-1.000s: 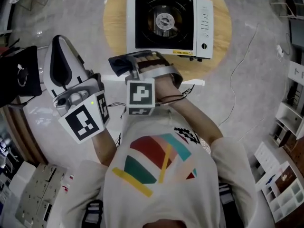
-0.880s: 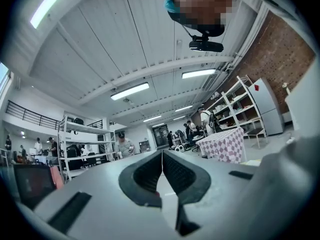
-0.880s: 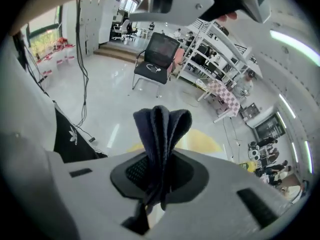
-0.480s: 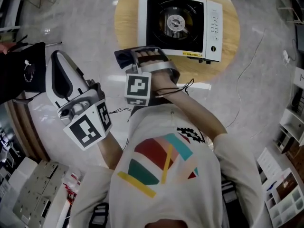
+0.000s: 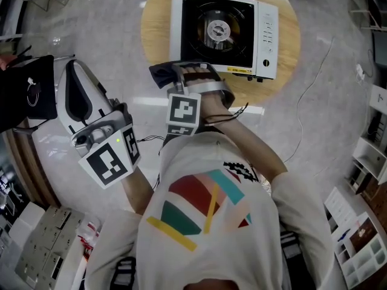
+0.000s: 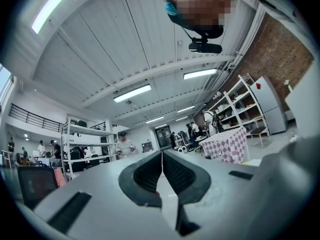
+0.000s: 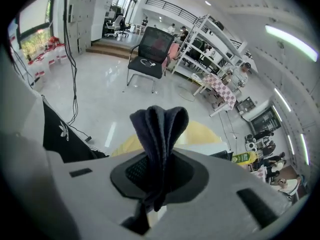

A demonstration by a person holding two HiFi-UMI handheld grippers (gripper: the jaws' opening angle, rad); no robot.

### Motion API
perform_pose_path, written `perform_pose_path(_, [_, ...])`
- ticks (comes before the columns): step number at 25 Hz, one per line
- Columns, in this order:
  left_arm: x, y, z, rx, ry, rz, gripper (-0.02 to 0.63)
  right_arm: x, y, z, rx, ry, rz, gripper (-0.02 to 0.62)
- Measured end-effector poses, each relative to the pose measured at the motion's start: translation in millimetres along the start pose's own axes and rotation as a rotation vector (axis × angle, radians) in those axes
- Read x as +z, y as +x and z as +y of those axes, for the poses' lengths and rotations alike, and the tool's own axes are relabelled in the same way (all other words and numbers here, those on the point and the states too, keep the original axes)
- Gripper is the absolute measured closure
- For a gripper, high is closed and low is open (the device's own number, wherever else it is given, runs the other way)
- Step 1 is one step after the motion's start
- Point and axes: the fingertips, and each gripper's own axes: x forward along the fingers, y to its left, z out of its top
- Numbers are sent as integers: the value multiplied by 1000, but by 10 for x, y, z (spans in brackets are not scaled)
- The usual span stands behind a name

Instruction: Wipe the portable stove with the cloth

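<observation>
Jaws: right gripper (image 7: 158, 175) pinches cloth (image 7: 160, 129), left gripper (image 6: 162, 171) closed | stove (image 5: 221, 32) on table (image 5: 157, 32) | grey floor (image 5: 329, 104)

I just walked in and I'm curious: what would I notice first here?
The white portable stove with its black top sits on a round wooden table. The right gripper is shut on a dark cloth near the table's edge. The left gripper, shut and empty, points at the ceiling.
</observation>
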Motion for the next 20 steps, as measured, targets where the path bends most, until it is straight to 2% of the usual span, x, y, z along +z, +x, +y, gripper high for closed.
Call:
perform_pose_path(9, [-12, 42, -219, -50, -5, -7, 598, -578, -156, -1, -18, 27, 63, 563])
perform_pose_path(20, [35, 117, -354, -86, -23, -25, 598, -1625, -469, 20, -32, 35, 239, 561])
